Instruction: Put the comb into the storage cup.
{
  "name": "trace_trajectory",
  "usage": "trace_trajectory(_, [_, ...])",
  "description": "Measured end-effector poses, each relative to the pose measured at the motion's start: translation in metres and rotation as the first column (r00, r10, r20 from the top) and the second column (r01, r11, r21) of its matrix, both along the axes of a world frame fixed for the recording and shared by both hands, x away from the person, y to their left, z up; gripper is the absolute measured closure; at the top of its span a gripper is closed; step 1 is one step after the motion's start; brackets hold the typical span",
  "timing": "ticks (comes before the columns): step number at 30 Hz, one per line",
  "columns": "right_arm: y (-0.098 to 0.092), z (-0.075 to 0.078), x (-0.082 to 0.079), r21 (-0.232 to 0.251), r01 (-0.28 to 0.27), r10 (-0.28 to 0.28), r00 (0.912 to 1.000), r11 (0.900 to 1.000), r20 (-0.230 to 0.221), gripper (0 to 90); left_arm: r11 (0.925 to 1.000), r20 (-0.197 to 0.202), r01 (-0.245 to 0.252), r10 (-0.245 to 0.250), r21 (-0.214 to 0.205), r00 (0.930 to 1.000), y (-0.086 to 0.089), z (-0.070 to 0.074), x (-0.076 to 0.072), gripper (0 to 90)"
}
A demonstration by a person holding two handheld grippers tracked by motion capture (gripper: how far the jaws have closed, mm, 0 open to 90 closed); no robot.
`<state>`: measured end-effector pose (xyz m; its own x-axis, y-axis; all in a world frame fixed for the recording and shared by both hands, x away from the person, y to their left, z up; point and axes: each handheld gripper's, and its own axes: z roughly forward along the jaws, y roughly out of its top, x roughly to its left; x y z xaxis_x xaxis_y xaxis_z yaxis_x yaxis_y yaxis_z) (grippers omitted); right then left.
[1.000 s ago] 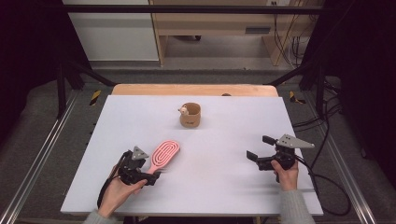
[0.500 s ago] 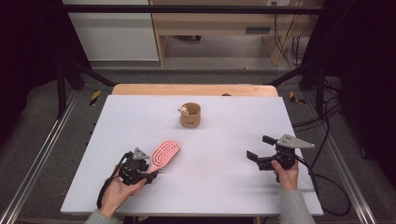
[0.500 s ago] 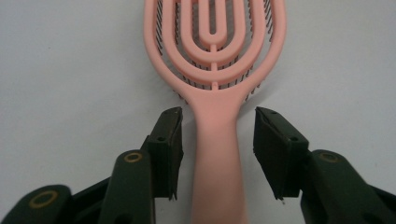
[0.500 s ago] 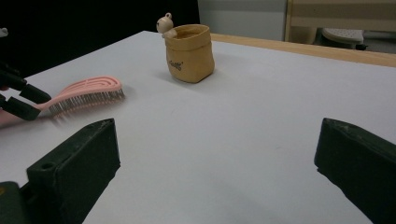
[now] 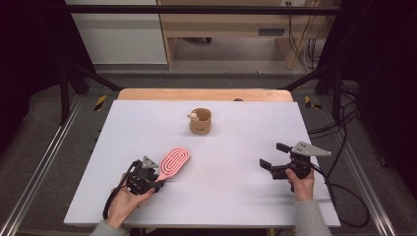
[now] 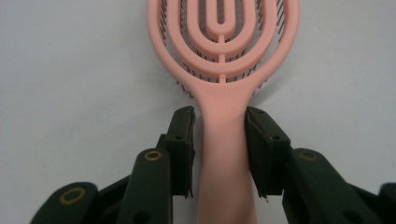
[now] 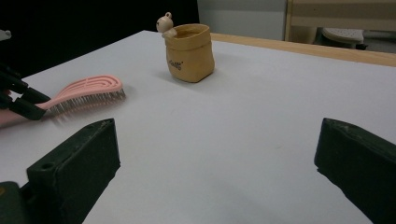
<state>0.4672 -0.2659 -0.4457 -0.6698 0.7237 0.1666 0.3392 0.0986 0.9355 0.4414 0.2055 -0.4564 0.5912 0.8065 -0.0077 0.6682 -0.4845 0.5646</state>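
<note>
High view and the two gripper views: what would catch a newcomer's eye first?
The pink hairbrush at the near left of the white table, its handle between the left tongs, whose jaws have just been closing. Farther back stands a tan pouch-shaped cup; the right tongs gape, holding nothing.

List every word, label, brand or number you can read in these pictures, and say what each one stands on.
Small dark print on the front of the tan pouch-shaped holder: too blurred to read.
Pink hairbrush: no lettering visible.
Left gripper and right gripper: no lettering visible.
White table: no markings.
</note>
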Motion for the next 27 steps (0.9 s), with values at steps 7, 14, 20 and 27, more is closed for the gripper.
trace_trajectory(7, [0.0003, -0.0003, 0.0003, 0.000, -0.001, 0.001, 1.0000, 1.0000, 0.001, 0.4, 0.9999, 0.005, 0.003, -0.003, 0.013, 1.0000, -0.0021, -0.0002, 0.0001, 68.0])
trace_trajectory(14, [0.0004, -0.0003, 0.0004, -0.001, -0.001, 0.001, 1.0000, 1.0000, 0.000, 0.4, 0.9999, -0.002, -0.002, 0.002, 0.014, 1.0000, -0.0020, 0.0000, 0.0017, 68.4])
trace_trajectory(20, [0.0003, -0.0003, 0.0003, 0.000, -0.001, 0.001, 1.0000, 1.0000, 0.000, 0.4, 0.9999, -0.007, 0.002, -0.002, 0.017, 1.0000, -0.0018, 0.0006, 0.0026, 68.9])
trace_trajectory(27, [0.0002, -0.0003, 0.0004, 0.000, -0.001, 0.001, 1.0000, 1.0000, -0.001, 0.4, 0.9998, 0.009, -0.014, 0.014, 0.016, 0.9999, 0.0008, 0.0015, 0.0023, 69.3])
